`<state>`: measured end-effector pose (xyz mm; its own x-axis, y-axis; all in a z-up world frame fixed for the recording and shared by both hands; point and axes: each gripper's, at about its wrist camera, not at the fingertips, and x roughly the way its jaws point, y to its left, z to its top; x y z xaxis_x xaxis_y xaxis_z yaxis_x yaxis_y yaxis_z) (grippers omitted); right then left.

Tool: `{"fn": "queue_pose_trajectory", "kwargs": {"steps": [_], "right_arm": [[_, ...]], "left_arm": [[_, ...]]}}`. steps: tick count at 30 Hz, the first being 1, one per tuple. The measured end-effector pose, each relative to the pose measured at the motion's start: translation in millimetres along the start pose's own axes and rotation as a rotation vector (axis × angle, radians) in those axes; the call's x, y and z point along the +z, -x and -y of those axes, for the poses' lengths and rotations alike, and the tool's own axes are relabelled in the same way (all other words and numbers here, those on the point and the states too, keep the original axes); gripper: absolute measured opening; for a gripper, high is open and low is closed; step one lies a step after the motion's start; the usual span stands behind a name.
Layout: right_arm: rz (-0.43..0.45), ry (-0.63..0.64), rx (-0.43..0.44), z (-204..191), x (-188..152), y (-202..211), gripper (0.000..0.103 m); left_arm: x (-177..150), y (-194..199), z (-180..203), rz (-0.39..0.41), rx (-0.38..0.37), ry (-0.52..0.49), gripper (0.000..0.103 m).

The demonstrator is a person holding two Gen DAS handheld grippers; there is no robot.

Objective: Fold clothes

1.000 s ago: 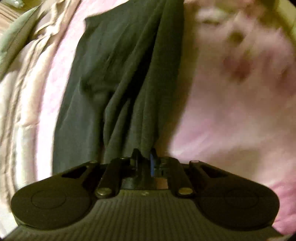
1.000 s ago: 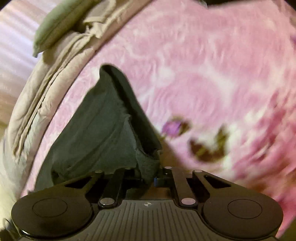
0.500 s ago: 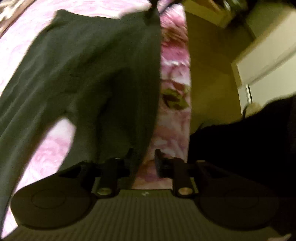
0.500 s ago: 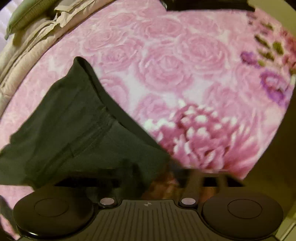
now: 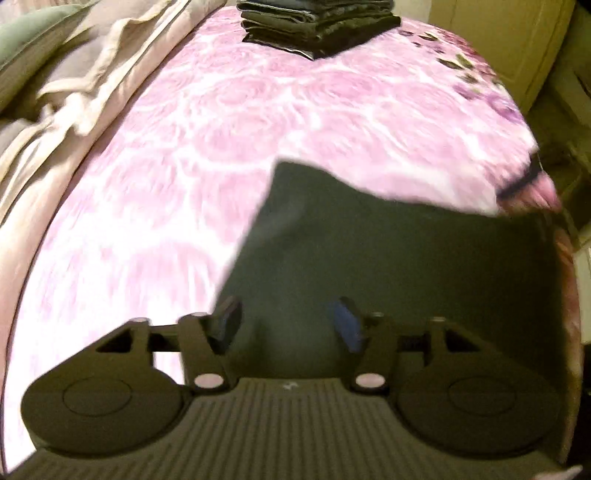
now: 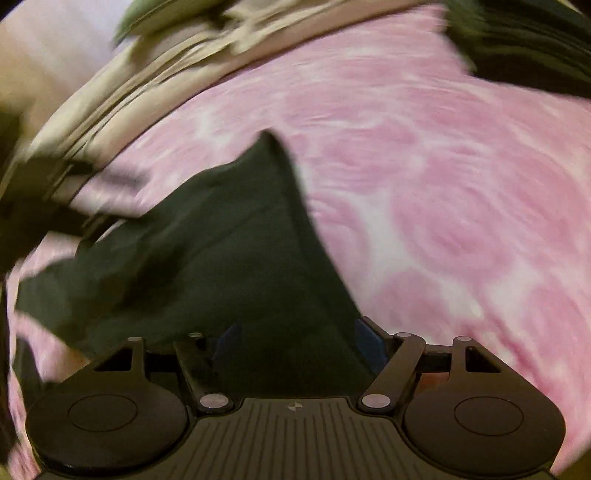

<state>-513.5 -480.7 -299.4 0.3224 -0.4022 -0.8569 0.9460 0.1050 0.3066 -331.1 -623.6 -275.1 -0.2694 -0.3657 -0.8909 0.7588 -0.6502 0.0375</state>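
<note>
Pink floral bedspread: one stack of folded dark clothes already at its far end, counted as done. Dark garment: lying loose near the front edge, apparently only part folded, further folds and stacking left. Left gripper and right gripper: jaws just opened, spread over the cloth, gripping nothing.
</note>
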Motion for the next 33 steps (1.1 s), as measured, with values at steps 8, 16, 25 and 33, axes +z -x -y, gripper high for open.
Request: {"fn": "queue_pose_trajectory", "kwargs": {"steps": [8,16,25,33], "right_arm": [[-0.016,0.049,0.045,14,34,-60,0.011],[0.028,-0.017,0.03,36,65,-41,0.0],[0.04,-0.167,-0.057,68,31,-3,0.077],[0.051,-0.5,-0.04,72,-63,52,0.079]], "left_arm": [[31,-68,-19,-0.087,-0.078,-0.074,0.004],[64,-67,-46,-0.042,-0.09,-0.048,0.003],[49,-65,-51,-0.044,-0.059,-0.013,0.033],[32,-25,7,-0.025,-0.165,-0.085,0.033]]}}
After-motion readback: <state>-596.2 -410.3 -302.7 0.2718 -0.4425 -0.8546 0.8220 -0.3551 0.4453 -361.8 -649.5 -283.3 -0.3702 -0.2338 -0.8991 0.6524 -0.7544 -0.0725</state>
